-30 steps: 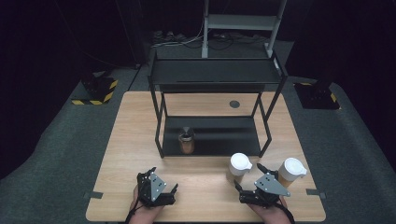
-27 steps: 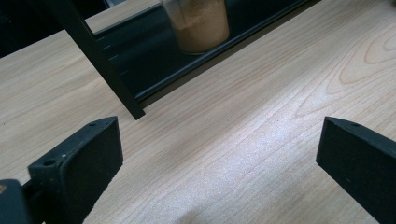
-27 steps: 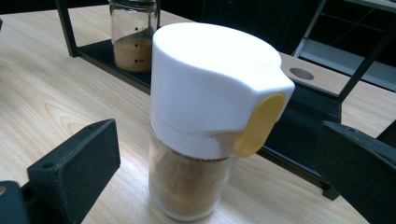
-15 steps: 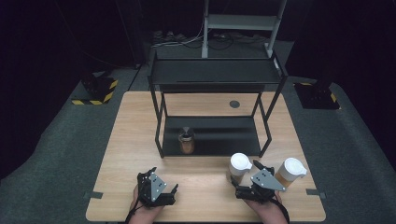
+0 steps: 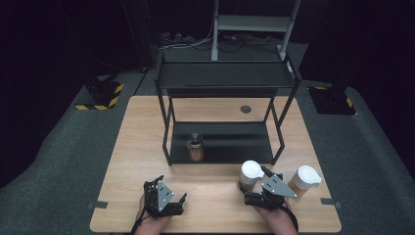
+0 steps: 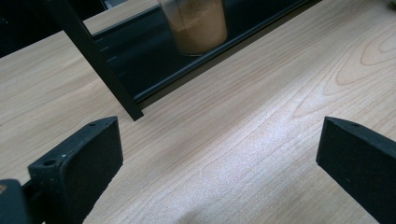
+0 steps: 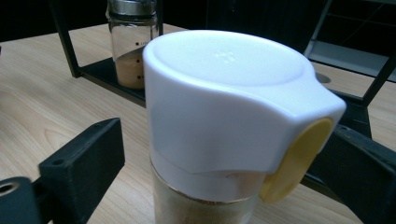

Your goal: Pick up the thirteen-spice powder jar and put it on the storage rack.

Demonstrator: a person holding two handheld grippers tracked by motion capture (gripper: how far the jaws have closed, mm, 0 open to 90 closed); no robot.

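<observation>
A jar with a white lid and a yellow tab [image 7: 224, 107] stands on the table near its front right [image 5: 251, 172]. My right gripper [image 5: 254, 179] has one jaw on each side of it [image 7: 219, 163]. The jaws have just been closing, but a gap still shows at the left fingertip [image 7: 84, 154], so the gripper is open. A second white-lidded jar [image 5: 304, 179] stands just right of that hand. At the front left my left gripper [image 5: 165, 191] rests open over bare wood [image 6: 219, 154]. A small glass spice jar [image 5: 195, 151] sits on the rack's lower shelf [image 6: 196, 23] [image 7: 130, 46].
A black two-level metal rack [image 5: 225, 78] takes up the middle and back of the wooden table [image 5: 215, 205]; its front legs stand close ahead of both grippers. A dark round spot [image 5: 245, 109] marks the tabletop behind the rack. Dark floor surrounds the table.
My right gripper has shifted a little left and forward, so that its jaws now stand around the nearer white-lidded jar. The left gripper has stayed put.
</observation>
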